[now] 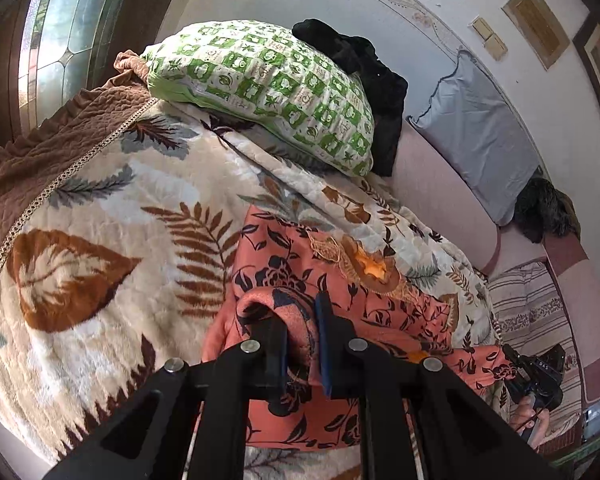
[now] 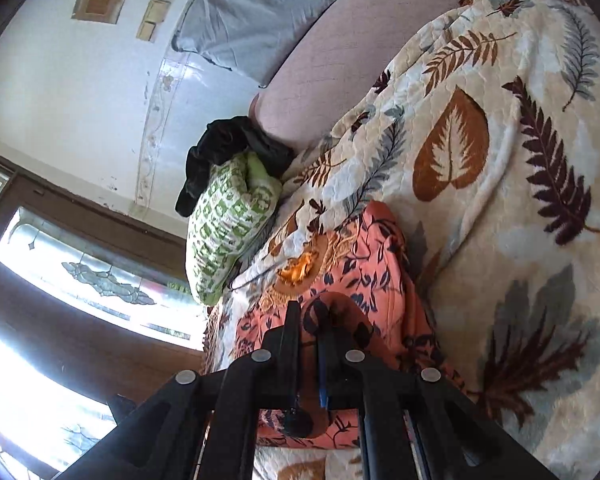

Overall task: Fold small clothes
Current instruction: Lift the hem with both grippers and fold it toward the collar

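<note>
A small orange garment [image 1: 352, 284] with a dark floral print and gold embroidery at the neck lies on a leaf-patterned blanket [image 1: 112, 216]. My left gripper [image 1: 302, 334] is shut on a bunched fold of this garment, lifted off the blanket. In the right wrist view the same garment [image 2: 364, 264] stretches ahead, and my right gripper [image 2: 310, 336] is shut on another raised fold of it. The right gripper [image 1: 534, 372] also shows at the right edge of the left wrist view, held by a hand.
A green-and-white patterned pillow [image 1: 268, 88] with a black cloth [image 1: 364, 64] behind it lies at the blanket's far end. A grey pillow [image 1: 476, 132] leans on the wall beside a pink sofa back [image 1: 440, 188]. A stained-glass window [image 1: 56, 28] stands on the left.
</note>
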